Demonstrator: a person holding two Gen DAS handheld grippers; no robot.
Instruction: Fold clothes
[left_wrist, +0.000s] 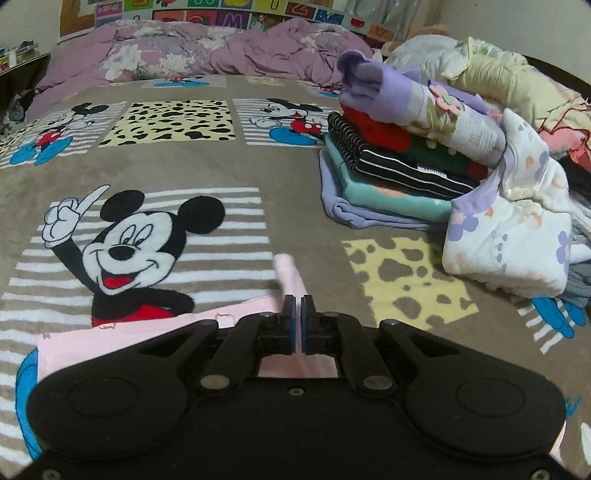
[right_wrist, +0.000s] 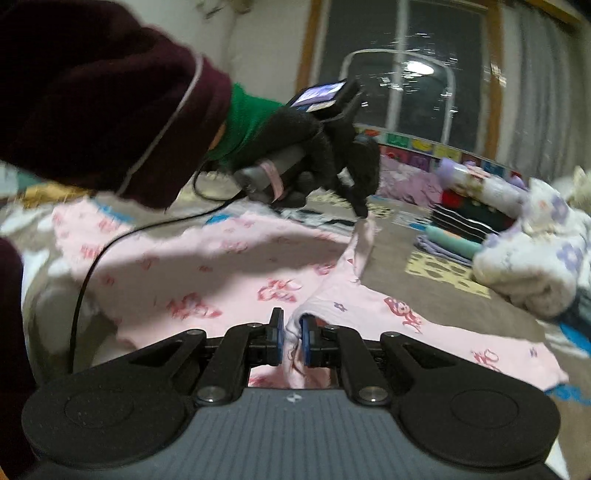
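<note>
Pink cotton fills the near half of the bed: the pink garment (right_wrist: 229, 273), printed with red figures, lies spread over the cartoon-mouse blanket (left_wrist: 207, 173) close to its near edge. The left gripper (left_wrist: 298, 308) has its jaws pressed almost together, a thin strip of that pink cloth pinched between them and poking out past the tips. From the right wrist view the same gripper, held in a black-gloved hand (right_wrist: 317, 147), lifts one corner of the garment off the blanket, so the cloth rises to a peak. The right gripper (right_wrist: 291, 334) is closed down on a bunched fold of the garment, with only a narrow gap between its blue pads (right_wrist: 305, 341), filled with fabric. Towards the blanket's far right side sits a stack of folded clothes (left_wrist: 402, 166), and a white floral bundle (left_wrist: 517, 236) leans just beside it. A maroon sleeve (right_wrist: 103, 103) crosses the upper left of the right wrist view.
</note>
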